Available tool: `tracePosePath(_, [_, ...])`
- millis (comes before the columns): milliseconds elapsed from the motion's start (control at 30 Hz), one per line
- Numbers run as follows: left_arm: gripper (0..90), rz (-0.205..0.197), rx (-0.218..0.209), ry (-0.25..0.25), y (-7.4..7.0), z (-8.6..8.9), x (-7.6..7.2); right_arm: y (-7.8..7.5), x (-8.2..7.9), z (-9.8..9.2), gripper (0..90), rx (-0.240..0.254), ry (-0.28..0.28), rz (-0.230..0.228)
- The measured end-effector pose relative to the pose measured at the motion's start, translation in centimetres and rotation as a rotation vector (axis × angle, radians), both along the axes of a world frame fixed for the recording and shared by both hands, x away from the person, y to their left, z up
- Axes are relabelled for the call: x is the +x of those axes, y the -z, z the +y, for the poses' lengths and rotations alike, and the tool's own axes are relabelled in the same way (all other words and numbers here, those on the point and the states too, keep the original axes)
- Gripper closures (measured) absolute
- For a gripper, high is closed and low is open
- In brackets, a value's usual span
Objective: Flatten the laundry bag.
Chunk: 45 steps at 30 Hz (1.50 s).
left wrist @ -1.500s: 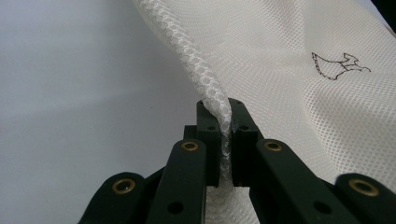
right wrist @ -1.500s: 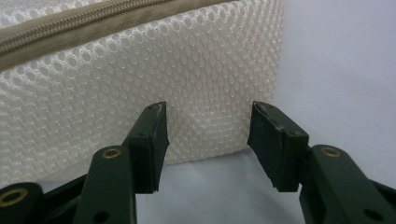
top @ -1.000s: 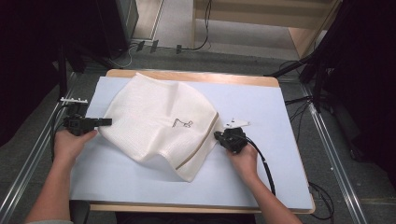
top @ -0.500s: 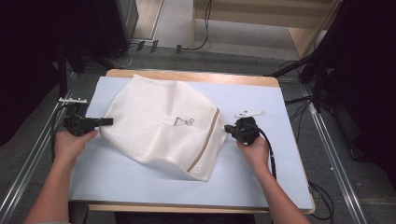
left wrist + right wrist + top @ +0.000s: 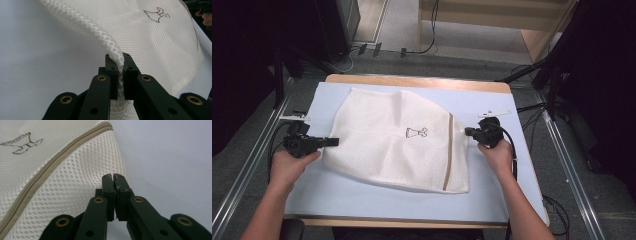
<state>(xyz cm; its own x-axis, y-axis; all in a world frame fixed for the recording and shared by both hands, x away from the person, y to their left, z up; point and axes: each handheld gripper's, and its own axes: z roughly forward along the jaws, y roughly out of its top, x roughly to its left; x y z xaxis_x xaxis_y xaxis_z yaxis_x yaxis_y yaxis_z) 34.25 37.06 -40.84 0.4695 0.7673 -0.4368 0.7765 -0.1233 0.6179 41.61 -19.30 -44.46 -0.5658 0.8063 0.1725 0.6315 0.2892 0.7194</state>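
Mesh bag (image 5: pixel 397 145) flat on table (image 5: pixel 492 200), left claw (image 5: pixel 120 65) pinching its edge, right claw (image 5: pixel 113 180) closed at the zipper-side edge, grip uncertain: draw claws apart evenly, low, to smooth wrinkles.

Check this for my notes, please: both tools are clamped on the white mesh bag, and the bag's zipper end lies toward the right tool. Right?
Not quite. The left tool is clamped on the white mesh bag, but the right tool is shut with no mesh between its jaws, as the right gripper view shows. The zipper does lie toward the right tool.
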Motion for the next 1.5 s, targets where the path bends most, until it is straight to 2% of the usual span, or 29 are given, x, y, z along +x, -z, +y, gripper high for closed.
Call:
tracePosePath(33, [87.0, -0.001, -0.002, -0.009, 0.0, 0.2, -0.1, -0.2, -0.1, 0.1, 85.0, 0.009, -0.005, -0.001])
tracePosePath(167, [86.8, 0.0, -0.015, -0.023, 0.1, 0.9, -0.1, -1.4, -0.3, 0.0, 75.4, 0.037, 0.011, -0.066])
tracePosePath(233, [86.8, -0.003, -0.018, -0.026, 0.1, 0.9, -0.2, -1.7, -0.3, -0.1, 75.7, 0.055, 0.019, -0.081])
tracePosePath(267, [86.9, -0.008, -0.008, -0.026, -0.2, 1.1, -0.2, -2.0, -0.1, 0.0, 83.3, 0.074, 0.022, -0.086])
tracePosePath(400, [86.9, -0.014, -0.003, -0.047, -0.4, 1.7, -0.4, -2.0, 0.7, 1.7, 88.9, 0.067, 0.012, -0.083])
tracePosePath(433, [86.9, -0.003, 0.022, -0.054, -0.2, 2.1, -0.5, -1.8, 0.8, 2.1, 89.2, 0.063, 0.007, -0.091])
tracePosePath(533, [86.9, 0.019, 0.057, -0.071, 0.3, 3.0, -0.5, -1.2, 1.6, 2.7, 87.2, 0.055, 0.015, -0.065])
tracePosePath(633, [86.7, 0.031, 0.041, -0.084, 0.5, 3.7, -0.5, -0.8, 1.9, 2.4, 79.8, 0.058, 0.023, -0.033])
tracePosePath(700, [86.6, 0.041, 0.038, -0.097, 0.7, 4.4, -0.7, -0.7, 2.0, 2.2, 79.6, 0.044, 0.028, -0.028])
tracePosePath(800, [86.4, 0.041, 0.032, -0.105, 0.8, 4.7, -0.7, -0.5, 2.2, 2.4, 82.0, 0.063, 0.034, -0.026])
tracePosePath(1000, [85.0, 0.023, 0.02, -0.114, 0.6, 5.2, -0.9, 0.2, 1.9, 4.6, 82.6, 0.044, -0.043, -0.017])
tracePosePath(1067, [80.8, 0.014, 0.021, -0.111, 0.5, 5.3, -0.9, 0.5, 1.7, 5.3, 82.6, 0.04, -0.061, 0.004])
tracePosePath(1133, [69.6, -0.016, 0.027, -0.127, 0.2, 5.4, -1.1, 0.9, 1.6, 6.0, 82.3, 0.021, -0.083, 0.014])
tracePosePath(1167, [64.8, -0.016, 0.027, -0.127, 0.2, 5.4, -1.1, 0.9, 1.6, 6.0, 82.3, 0.021, -0.083, 0.014])
tracePosePath(1200, [60.4, -0.049, 0.024, -0.135, -0.6, 5.4, -1.0, 1.1, 1.4, 6.5, 82.1, -0.005, -0.096, 0.015])
tracePosePath(1267, [54.6, -0.073, 0.025, -0.144, -1.1, 5.3, -0.4, 1.0, 1.3, 6.5, 82.1, -0.021, -0.098, 0.006])
tracePosePath(1433, [50.0, -0.051, 0.057, -0.16, -0.8, 4.8, 2.4, 0.4, 1.4, 5.5, 81.1, 0.001, -0.078, -0.004])
tracePosePath(1467, [48.9, -0.051, 0.057, -0.16, -0.8, 4.8, 2.4, 0.4, 1.4, 5.5, 81.1, 0.001, -0.078, -0.004])
tracePosePath(1500, [48.4, -0.037, 0.081, -0.161, -0.5, 4.7, 3.4, 0.4, 1.4, 5.2, 80.9, 0.005, -0.069, -0.002])
